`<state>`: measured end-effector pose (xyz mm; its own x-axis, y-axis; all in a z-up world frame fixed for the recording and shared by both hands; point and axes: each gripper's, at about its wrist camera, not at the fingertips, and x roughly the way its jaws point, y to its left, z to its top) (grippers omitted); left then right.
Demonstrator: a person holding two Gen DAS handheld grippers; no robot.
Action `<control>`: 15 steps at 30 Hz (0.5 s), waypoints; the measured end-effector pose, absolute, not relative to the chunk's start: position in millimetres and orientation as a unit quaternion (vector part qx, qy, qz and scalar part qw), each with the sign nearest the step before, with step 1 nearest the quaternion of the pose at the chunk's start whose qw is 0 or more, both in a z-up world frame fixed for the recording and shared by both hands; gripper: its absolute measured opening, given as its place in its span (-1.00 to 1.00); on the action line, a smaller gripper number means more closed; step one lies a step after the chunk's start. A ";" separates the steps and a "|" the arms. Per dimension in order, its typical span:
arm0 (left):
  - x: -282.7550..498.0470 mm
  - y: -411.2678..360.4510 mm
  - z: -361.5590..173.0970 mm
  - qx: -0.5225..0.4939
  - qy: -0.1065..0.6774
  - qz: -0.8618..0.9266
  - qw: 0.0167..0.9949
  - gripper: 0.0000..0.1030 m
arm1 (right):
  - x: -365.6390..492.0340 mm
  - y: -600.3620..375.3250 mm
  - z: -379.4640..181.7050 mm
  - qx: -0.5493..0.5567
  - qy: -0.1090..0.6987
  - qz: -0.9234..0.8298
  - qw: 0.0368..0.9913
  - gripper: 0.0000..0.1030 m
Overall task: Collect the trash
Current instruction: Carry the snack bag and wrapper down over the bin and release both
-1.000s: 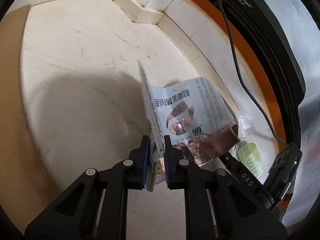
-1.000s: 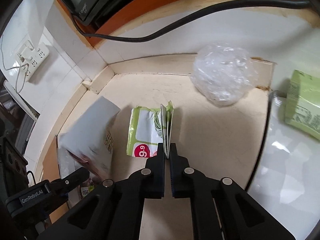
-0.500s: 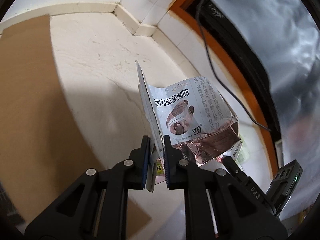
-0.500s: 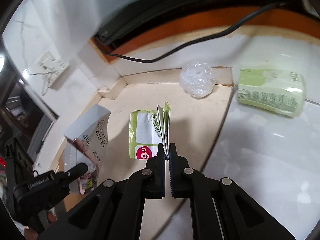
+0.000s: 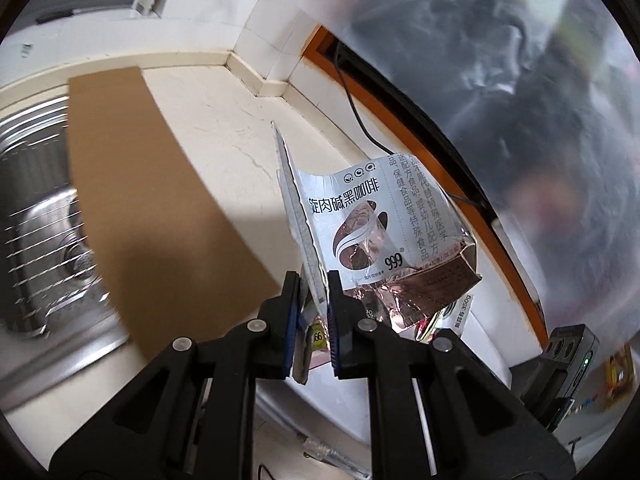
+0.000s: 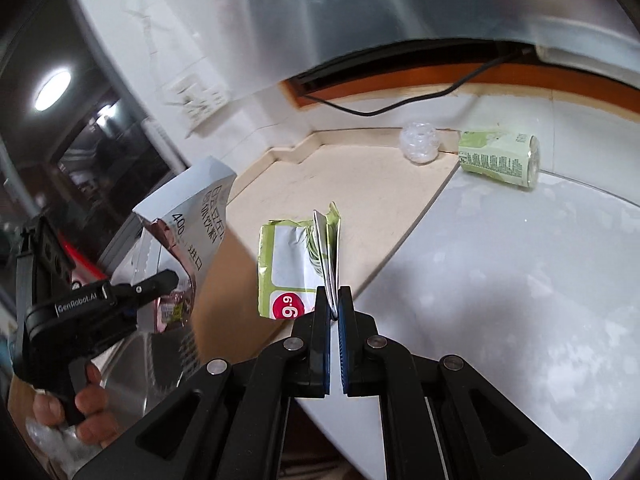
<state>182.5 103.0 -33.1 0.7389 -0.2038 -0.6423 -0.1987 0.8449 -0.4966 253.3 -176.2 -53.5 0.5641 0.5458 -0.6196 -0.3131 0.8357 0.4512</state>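
Left gripper (image 5: 314, 280) clamped on coffee pouch (image 5: 372, 232), right gripper (image 6: 333, 304) on green wrapper (image 6: 292, 264); keep both pinches firm till over the bin, unseen here

A blurred translucent plastic sheet (image 5: 520, 92) veils the far right, whatever is behind it unreadable; the sink (image 5: 36, 208) is cut off at the left edge; the person's hand (image 6: 76, 412) shows only partly, lower left.

Bare white counter (image 6: 520, 280) open at right, can (image 6: 498, 157) and plastic ball (image 6: 419, 143) against back wall
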 end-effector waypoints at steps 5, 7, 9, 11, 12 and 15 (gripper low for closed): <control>112.0 83.8 -21.7 -0.254 0.348 0.014 0.902 -0.81 | 196.4 -191.5 -41.0 0.124 0.389 0.285 0.867 -0.94; 86.2 77.4 -22.2 -0.244 0.344 0.020 0.906 -0.81 | 175.4 -196.2 -35.1 0.114 0.383 0.297 0.867 -0.94; 60.6 71.6 -24.6 -0.235 0.343 0.028 0.909 -0.81 | 154.9 -197.8 -32.3 0.097 0.377 0.310 0.867 -0.94; 38.9 65.5 -28.8 -0.227 0.345 0.037 0.910 -0.81 | 136.0 -198.0 -32.6 0.082 0.375 0.321 0.866 -0.94; 32.0 63.9 -31.0 -0.224 0.346 0.040 0.910 -0.81 | 127.8 -197.5 -34.4 0.076 0.377 0.327 0.863 -0.94; 5.0 55.9 -40.5 -0.205 0.355 0.048 0.911 -0.81 | 104.2 -193.5 -44.1 0.058 0.390 0.340 0.854 -0.94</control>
<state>5.0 55.9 -40.5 0.7427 -0.0589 -0.6670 -0.2326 0.9114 -0.3394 104.2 -193.5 -44.1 0.4641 0.6252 -0.6275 -0.5352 0.7624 0.3637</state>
